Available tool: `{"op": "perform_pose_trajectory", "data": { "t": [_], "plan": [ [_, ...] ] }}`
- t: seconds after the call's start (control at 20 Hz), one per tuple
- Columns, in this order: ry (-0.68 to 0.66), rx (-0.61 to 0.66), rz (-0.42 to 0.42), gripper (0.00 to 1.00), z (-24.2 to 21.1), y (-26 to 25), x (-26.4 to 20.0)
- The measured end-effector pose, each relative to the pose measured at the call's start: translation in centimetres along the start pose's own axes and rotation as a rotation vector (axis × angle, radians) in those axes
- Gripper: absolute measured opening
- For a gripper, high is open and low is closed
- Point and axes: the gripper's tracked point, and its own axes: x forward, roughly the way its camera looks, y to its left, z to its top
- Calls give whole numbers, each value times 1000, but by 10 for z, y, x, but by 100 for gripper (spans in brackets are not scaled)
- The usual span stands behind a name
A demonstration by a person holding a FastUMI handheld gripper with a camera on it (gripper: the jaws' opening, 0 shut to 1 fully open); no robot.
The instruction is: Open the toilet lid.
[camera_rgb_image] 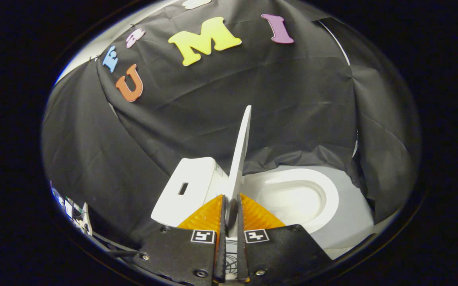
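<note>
Pinching the toilet lid (241, 155) edge-on, your gripper (231, 202) has both fingers closed against the thin panel, one on each face, near its lower end. You see the lid as a slim white slab, smooth and hard-looking, standing almost upright and leaning a little to the right as it rises beyond the fingertips against the booth wall (213, 107). Its narrow edge faces you, so its broad faces are barely shown.

Each finger carries a ribbed pad (207, 214), with fine parallel ridges running across a wedge shape that narrows toward the tip. Behind the pads, the finger bodies are flat, matte plates with small screws and a square printed marker (202, 236) on each.

To the left of the lid you have the tank (187, 190), a white, blocky form with rounded corners and a glossy top, and a small dark rectangular slot (183, 188) set into that top. To the right lies the open bowl (296, 196), a smooth oval hollow with a wide, rounded rim, its surface shiny and moulded. The bowl sits just beyond and beside your right finger, uncovered.

Around the toilet, the wall is a dark cloth, matte and creased, hanging in soft folds and bunching where it meets the back of the toilet.
</note>
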Motion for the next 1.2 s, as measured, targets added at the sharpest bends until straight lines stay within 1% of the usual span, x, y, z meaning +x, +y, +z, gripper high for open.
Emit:
{"op": "perform_pose_trajectory", "data": {
  "t": [0.75, 1.0, 1.2],
  "plan": [
    [-10, -175, 30, 14, -1, 79, 16],
    [-14, -184, 47, 15, -3, 99, 24],
    [-14, -224, 60, 15, -9, 117, 30]
  ]
}}
